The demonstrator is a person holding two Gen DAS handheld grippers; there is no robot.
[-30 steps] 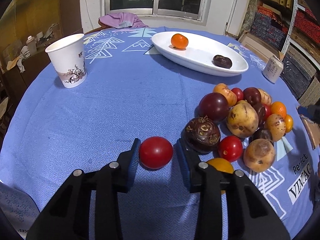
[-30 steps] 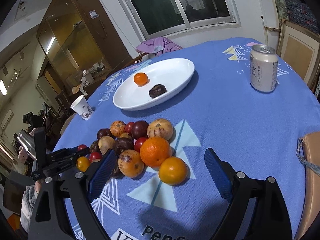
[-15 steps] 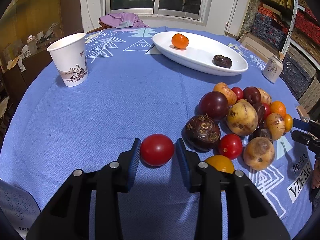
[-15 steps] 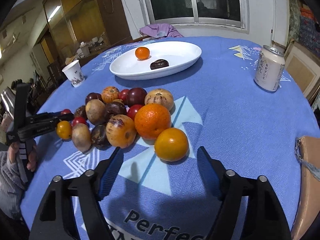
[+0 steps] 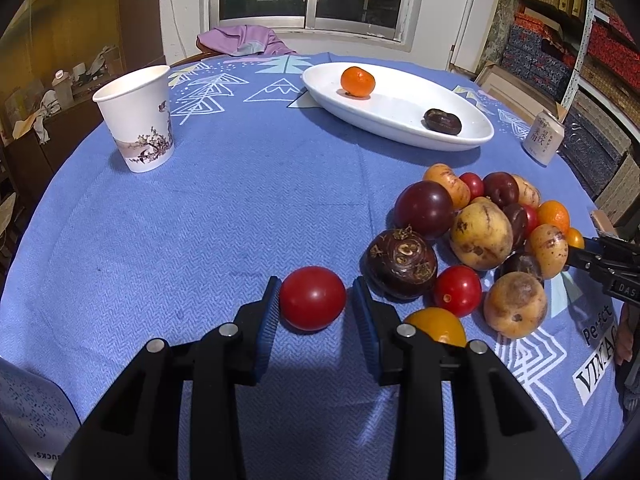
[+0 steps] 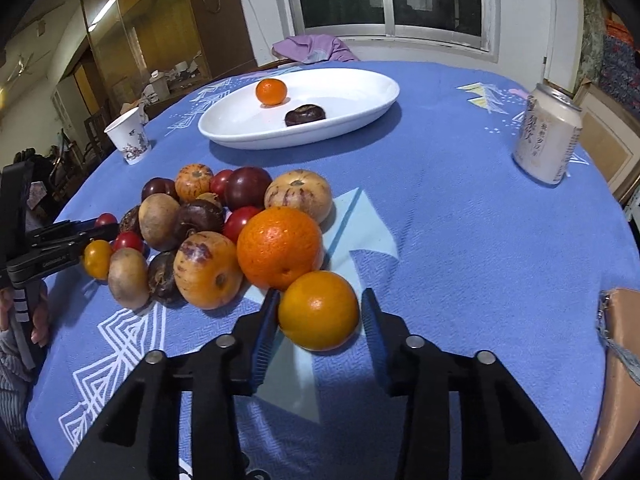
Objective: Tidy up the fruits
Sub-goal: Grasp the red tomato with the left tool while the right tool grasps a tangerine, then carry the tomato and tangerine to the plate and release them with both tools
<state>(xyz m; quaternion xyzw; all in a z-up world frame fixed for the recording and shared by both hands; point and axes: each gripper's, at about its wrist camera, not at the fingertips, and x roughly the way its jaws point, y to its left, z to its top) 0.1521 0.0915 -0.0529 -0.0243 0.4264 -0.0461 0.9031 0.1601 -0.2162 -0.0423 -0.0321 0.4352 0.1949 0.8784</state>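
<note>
My left gripper (image 5: pixel 314 302) is shut on a red tomato (image 5: pixel 312 298) that rests on the blue tablecloth, left of the fruit pile (image 5: pixel 480 236). My right gripper (image 6: pixel 320 308) has its jaws closing on a small orange (image 6: pixel 318 312) at the near edge of the pile, with the pads at its sides. A bigger orange (image 6: pixel 280 252) sits just behind it. The white oval plate (image 5: pixel 400 120) at the back holds a mandarin (image 5: pixel 358 81) and a dark fruit (image 5: pixel 442 121). The right gripper's tips (image 5: pixel 592 252) show at the right edge of the left wrist view.
A paper cup (image 5: pixel 138 118) stands at the left and a drink can (image 6: pixel 546 140) at the right of the round table. A tan bag (image 6: pixel 620 380) lies at the table's right edge. A hand (image 6: pixel 24 320) holds the left gripper. Bare cloth lies between the pile and the plate.
The right gripper's jaws went from wide apart to close around the small orange, and it sank and rolled level. The left gripper and tomato stayed put.
</note>
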